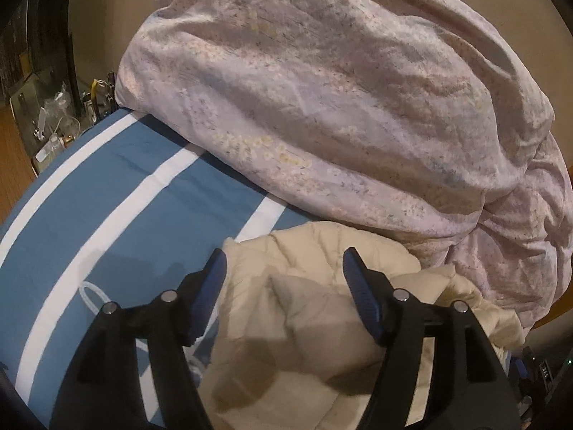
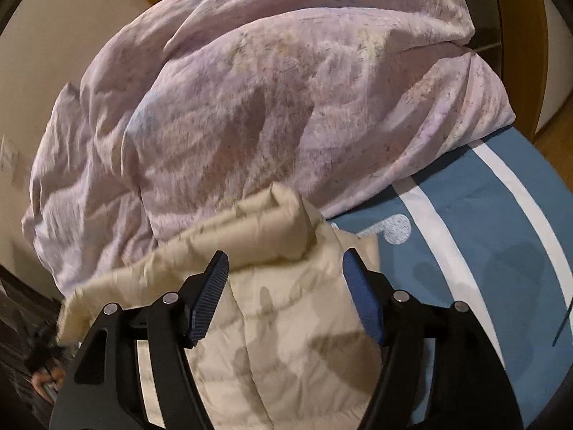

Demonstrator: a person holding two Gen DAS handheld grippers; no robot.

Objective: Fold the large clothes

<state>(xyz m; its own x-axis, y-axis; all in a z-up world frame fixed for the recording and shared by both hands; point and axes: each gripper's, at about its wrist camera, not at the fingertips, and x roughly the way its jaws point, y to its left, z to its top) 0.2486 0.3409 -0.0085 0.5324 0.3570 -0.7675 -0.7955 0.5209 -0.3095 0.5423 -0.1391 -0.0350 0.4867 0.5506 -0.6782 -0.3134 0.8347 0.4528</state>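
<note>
Both the left gripper (image 1: 284, 261) and right gripper (image 2: 285, 263) are being held wide open, gripping nothing, above the cream quilted jacket (image 1: 304, 340), bare striped sheet (image 2: 483, 251) being left at lower right.

Cream jacket (image 1: 304, 322): quilted, puffy matt cloth | Lilac duvet (image 1: 340, 107): crumpled floral cloth, soft sheen | Striped bedsheet (image 1: 118, 193): smooth matt blue-and-white cloth | Left gripper (image 1: 284, 294): matt black plastic, ribbed blue pads, shiny metal pins | Floor (image 1: 14, 150): wood
</note>
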